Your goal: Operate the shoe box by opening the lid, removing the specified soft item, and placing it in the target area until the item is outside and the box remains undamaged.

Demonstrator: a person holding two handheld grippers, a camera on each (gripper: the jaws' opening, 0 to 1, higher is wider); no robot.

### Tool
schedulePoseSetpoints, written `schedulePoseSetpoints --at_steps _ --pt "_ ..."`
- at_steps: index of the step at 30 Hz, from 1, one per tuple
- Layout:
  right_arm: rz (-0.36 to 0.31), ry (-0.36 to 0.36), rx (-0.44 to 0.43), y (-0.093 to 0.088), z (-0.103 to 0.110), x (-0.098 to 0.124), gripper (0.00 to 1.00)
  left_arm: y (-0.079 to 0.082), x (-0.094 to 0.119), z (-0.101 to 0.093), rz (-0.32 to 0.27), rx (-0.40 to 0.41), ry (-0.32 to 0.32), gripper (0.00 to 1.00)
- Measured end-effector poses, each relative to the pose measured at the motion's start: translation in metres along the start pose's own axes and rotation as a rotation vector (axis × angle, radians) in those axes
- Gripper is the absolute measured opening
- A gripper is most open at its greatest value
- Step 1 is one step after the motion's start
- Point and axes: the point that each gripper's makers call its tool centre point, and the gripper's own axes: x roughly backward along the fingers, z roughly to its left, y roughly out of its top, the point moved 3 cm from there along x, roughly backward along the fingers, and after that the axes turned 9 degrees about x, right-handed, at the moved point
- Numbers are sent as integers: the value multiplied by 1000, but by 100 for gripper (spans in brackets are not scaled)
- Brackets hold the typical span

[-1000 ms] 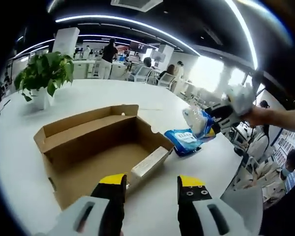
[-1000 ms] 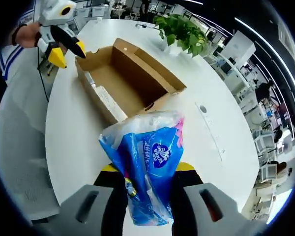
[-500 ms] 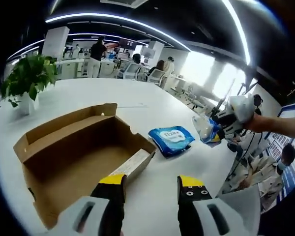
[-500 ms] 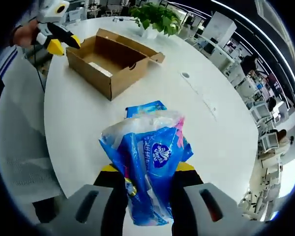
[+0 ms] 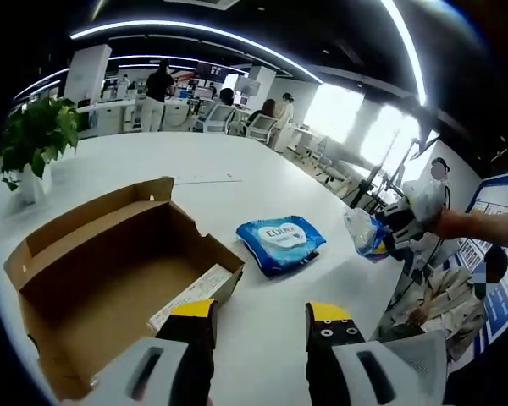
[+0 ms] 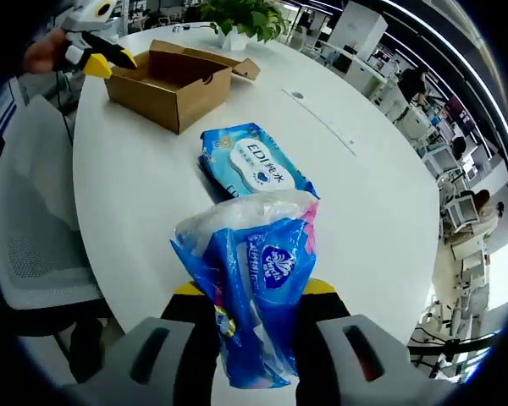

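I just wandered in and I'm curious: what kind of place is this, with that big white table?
Probably an open-plan office: rows of desks with monitors, people at workstations, long ceiling light strips and a potted plant on the white table.

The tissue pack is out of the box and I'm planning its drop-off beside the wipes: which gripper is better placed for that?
The right gripper: it is shut on the tissue pack, above the table near the wipes. The left gripper is open by the box.

Blue wipes pack (image 6: 252, 167) – reads "EDI"; held packet's (image 6: 254, 288) print – illegible.
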Motion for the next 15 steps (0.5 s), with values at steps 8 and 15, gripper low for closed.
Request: schedulePoseSetpoints --at_steps 8,15 --pt "8 10 -17 -19 -6 -2 29 0 -10 -9 14 -6 -1 42" --pt "12 20 -17 -23 -18 -10 29 5 -12 -7 12 0 16 42"
